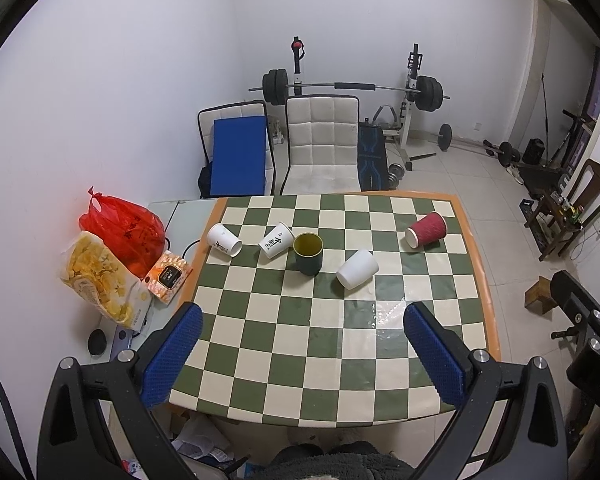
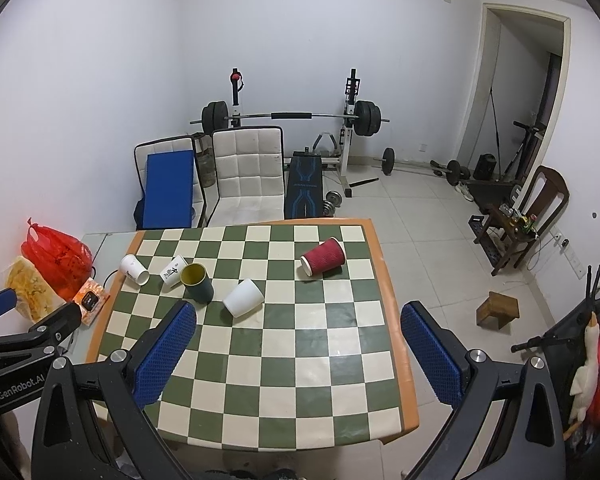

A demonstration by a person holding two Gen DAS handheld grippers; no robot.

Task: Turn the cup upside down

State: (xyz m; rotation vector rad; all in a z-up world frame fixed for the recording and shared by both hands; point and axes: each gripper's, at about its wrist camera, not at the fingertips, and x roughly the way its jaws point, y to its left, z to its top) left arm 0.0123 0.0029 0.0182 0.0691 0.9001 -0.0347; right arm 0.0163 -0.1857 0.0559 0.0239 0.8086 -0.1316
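While both tools hang spread wide and empty above the near edge of the checkered table (image 1: pixel 476 272), the left gripper (image 1: pixel 300 344) and right gripper (image 2: pixel 296 340) are well apart from every cup. Only the green cup (image 1: pixel 308 254) stands upright, mid-table, touching a tipped printed paper cup (image 1: pixel 276 240), with a white cup (image 1: pixel 357 269) lying just beside. Closing in carelessly could, I judge, knock those neighbours rolling, or pinch the rim so that the cup slips mid-turn.

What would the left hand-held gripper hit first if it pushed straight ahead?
Probably the plain white cup, lying on its side roughly ahead of the open left hand-held gripper. Only bare checkered table lies between; depth is uncertain.
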